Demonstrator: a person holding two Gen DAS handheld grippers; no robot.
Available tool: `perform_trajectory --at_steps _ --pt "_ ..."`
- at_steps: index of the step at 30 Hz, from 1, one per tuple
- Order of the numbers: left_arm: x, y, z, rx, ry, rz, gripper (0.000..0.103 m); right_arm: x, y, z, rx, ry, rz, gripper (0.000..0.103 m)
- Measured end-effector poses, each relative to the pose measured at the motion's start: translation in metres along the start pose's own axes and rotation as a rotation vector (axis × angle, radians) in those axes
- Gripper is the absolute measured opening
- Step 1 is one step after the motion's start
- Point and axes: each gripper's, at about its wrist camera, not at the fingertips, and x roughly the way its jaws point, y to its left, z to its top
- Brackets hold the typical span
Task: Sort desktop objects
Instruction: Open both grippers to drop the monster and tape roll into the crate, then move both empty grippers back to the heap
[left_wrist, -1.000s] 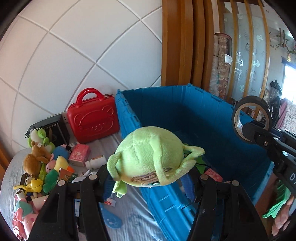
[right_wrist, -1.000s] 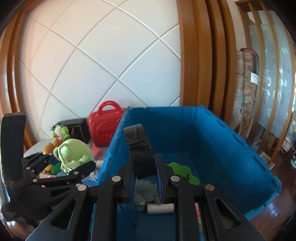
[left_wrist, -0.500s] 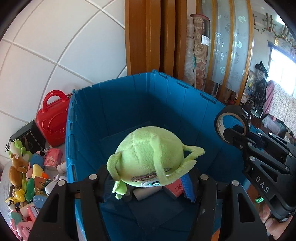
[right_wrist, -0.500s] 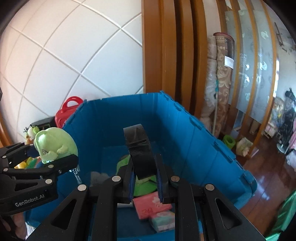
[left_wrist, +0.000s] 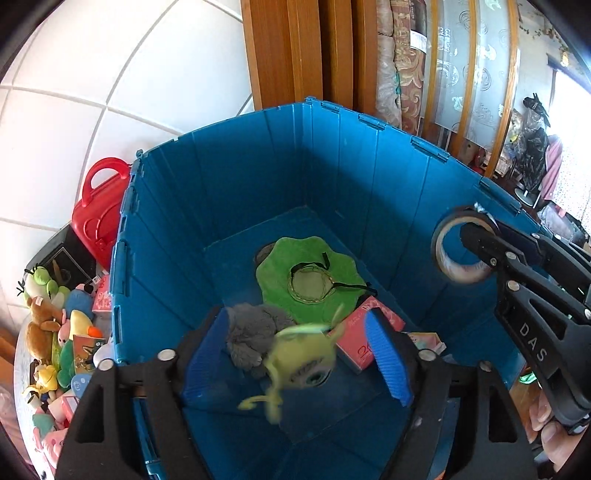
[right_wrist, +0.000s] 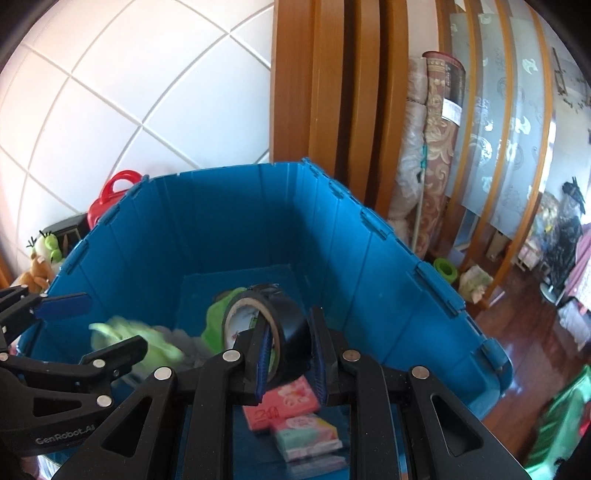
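Over the open blue crate (left_wrist: 155, 258), my left gripper (left_wrist: 295, 332) has its jaws opening. The green plush ball (left_wrist: 299, 358) is a blur below and between the blue pads, touching neither and dropping into the crate. The right wrist view shows the same plush (right_wrist: 147, 343) under the left gripper (right_wrist: 92, 325). My right gripper (right_wrist: 290, 332) hangs over the crate's right side with a black tape roll (right_wrist: 273, 325) pinched between its pads. Its jaws are starting to open and the roll sits tipped. The left wrist view shows that tape roll (left_wrist: 461, 243) at the right gripper's (left_wrist: 476, 236) tip.
On the crate floor lie a green leaf-shaped cloth (left_wrist: 310, 280), a grey plush (left_wrist: 251, 332), a pink box (left_wrist: 358, 343) and a pastel packet (right_wrist: 306, 435). Left of the crate are a red case (left_wrist: 99, 214) and a heap of small toys (left_wrist: 55, 332). Wooden panels rise behind.
Both grippers moved from beside the crate to over it. The left jaws spread and let the green plush go; it is falling. The tape roll has tipped in the right jaws.
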Motion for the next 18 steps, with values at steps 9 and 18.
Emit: perform_trajectory --at_steps 9,18 --pt "-0.008 0.002 -0.013 0.012 0.035 -0.023 0.082 -0.004 0.002 -0.002 -0.016 0.027 -0.048 0.103" --pt "-0.021 0.003 -0.025 0.033 0.047 -0.034 0.082 -0.009 0.0 -0.007 0.003 0.092 -0.076 0.103"
